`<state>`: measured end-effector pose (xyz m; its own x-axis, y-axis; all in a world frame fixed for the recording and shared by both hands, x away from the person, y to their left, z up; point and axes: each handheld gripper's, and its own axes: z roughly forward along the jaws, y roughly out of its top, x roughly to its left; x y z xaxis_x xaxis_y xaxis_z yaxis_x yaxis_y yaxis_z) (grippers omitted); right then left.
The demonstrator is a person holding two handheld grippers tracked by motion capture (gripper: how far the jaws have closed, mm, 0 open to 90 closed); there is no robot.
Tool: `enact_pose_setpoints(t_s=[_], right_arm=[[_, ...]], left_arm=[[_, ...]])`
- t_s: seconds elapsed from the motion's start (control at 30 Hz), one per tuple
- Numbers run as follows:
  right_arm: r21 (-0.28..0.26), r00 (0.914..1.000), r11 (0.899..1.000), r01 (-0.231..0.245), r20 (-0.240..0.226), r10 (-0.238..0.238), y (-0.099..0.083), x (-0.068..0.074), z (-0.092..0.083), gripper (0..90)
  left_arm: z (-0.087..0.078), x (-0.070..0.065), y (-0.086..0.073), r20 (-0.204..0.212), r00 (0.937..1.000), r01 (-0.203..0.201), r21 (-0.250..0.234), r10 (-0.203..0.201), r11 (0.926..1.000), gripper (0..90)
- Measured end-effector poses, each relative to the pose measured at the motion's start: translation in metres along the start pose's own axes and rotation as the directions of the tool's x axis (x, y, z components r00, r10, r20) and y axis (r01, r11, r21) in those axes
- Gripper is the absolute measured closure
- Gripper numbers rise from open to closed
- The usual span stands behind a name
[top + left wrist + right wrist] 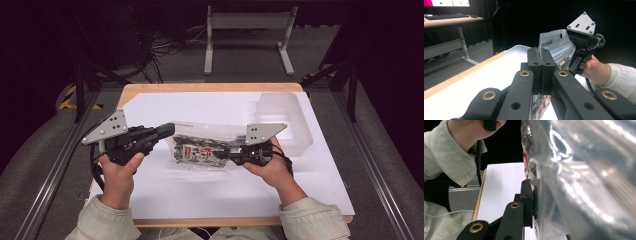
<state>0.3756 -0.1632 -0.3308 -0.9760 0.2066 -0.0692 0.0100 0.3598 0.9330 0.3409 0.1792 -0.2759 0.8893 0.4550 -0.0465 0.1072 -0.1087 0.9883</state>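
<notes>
Between your two hand-held grippers, a clear plastic snack bag is hanging just above the tabletop, which is covered in white paper.

Item: sealed bag, transparent film with a printed label showing red and white, dark contents inside. You are holding something light, limp and glossy; the film is creasing and throwing glare in the right gripper view, so it is likely slipping if pinched loosely, and the contents look brittle enough to crush.

Grip, left hand-held gripper: you are clenching it on the bag's edge, with the film running between the two black pads. The flat sealed strip at the top, by the hang hole, is sitting beyond your jaws and looks like the firmest hold.

Grip, right hand-held gripper: you are pinching the opposite side of the bag; one pad is pressing flat against the film, and the other is hidden behind the bag.

Handling note: you are best keeping both holds on the seams and margins, not on the filled belly, and pulling gently, since thin film tears quickly.

Surroundings: a clear plastic tray is resting beyond your right hand-held gripper, close to the far right tabletop edge. Open white paper is lying below and on your near side of both hand-held grippers, and beyond the left one, giving room to lower or shift the bag. The wooden tabletop edge is running close behind your wrists.
</notes>
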Motion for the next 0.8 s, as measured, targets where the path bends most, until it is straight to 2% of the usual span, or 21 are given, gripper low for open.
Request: enact_pose_setpoints(t_s=[0.17,0.27,0.37,0.5,0.67,0.73,0.8], right_arm=[[0.005,1.0000,1.000,0.002,-0.005,-0.002,0.001,0.000,-0.001,75.8],[0.010,1.0000,1.000,-0.004,-0.009,0.004,0.001,0.000,-0.001,75.9],[0.012,1.0000,1.000,-0.005,-0.005,0.005,0.002,0.000,-0.001,76.0],[0.015,0.9998,1.000,-0.021,0.003,0.020,0.001,-0.001,-0.004,76.1],[0.009,0.9993,0.999,-0.034,0.017,0.034,0.003,-0.004,-0.010,76.1],[0.013,0.9989,0.999,-0.039,0.025,0.039,0.004,-0.004,-0.013,76.0],[0.007,0.9982,0.999,-0.051,0.032,0.050,0.006,-0.006,-0.017,76.0]], left_arm=[[0.000,0.002,-0.001,0.000,0.9999,0.011,0.005,-0.011,0.9999,88.7],[0.000,0.005,-0.001,0.005,0.9998,0.017,0.015,-0.017,0.9997,85.3],[0.001,0.008,-0.002,0.009,0.9997,0.024,0.030,-0.024,0.9993,77.8],[0.004,0.009,-0.002,-0.012,0.9997,0.020,0.051,-0.020,0.9985,60.9],[0.003,0.015,-0.005,-0.021,0.9991,0.038,0.057,-0.037,0.9977,46.2],[0.003,0.018,-0.008,-0.047,0.9982,0.040,0.059,-0.038,0.9974,44.0],[0.004,0.019,-0.011,-0.055,0.9974,0.050,0.069,-0.046,0.9964,42.4]])
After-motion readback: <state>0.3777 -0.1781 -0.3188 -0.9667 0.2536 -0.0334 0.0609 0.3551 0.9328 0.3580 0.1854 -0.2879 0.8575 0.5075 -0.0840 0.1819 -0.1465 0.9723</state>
